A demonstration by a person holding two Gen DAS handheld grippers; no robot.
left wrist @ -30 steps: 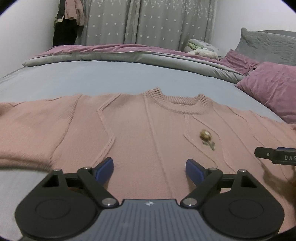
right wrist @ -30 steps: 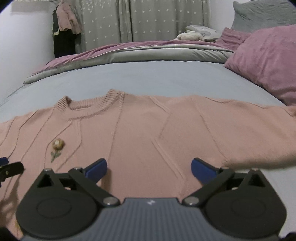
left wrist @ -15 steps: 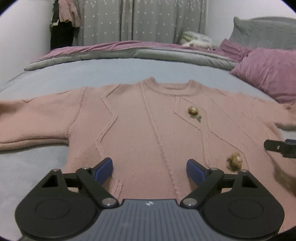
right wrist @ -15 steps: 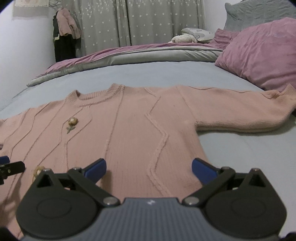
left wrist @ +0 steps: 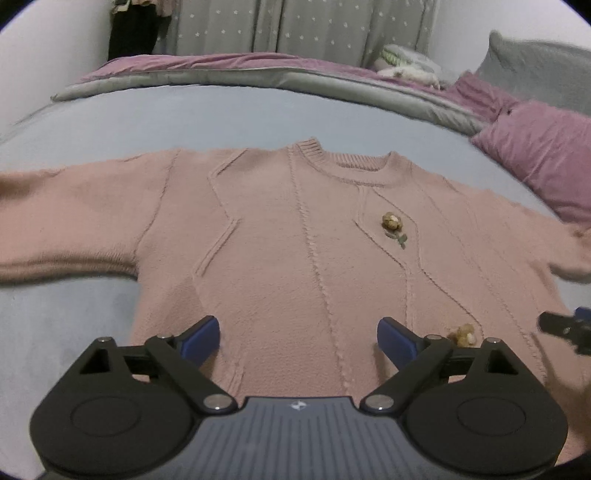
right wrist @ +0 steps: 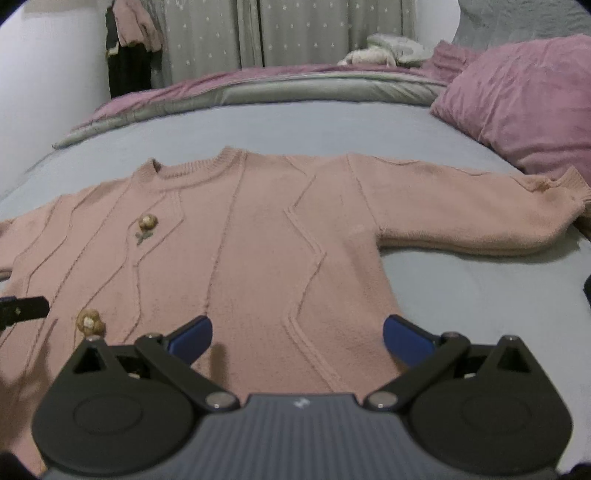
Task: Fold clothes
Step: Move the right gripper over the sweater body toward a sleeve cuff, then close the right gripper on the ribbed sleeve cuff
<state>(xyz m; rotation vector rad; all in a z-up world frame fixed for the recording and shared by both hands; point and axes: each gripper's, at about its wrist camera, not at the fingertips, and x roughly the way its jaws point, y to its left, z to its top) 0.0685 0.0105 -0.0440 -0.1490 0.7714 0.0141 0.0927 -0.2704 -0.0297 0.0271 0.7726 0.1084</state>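
A pink knitted sweater [left wrist: 280, 236] [right wrist: 258, 236] lies flat and face up on the blue-grey bed sheet [left wrist: 184, 114], both sleeves spread sideways. Two small knitted flowers [left wrist: 391, 221] [right wrist: 88, 321] decorate its front. My left gripper [left wrist: 298, 338] hovers over the lower left part of the body; its jaws are opening and hold nothing. My right gripper [right wrist: 297, 334] stands open above the lower right part near the hem, also with nothing between its blue pads. Each view catches the other gripper's fingertip at its edge.
Purple pillows [right wrist: 517, 99] [left wrist: 543, 155] sit at the right side of the bed. A rolled grey and purple quilt [left wrist: 240, 74] runs along the far edge. Dotted grey curtains [right wrist: 288, 33] and hanging clothes [right wrist: 129, 33] stand behind.
Both grippers have drawn back from the sweater, so more of its lower body, sleeves and the second flower show now. The left gripper's jaws stand slightly wider.
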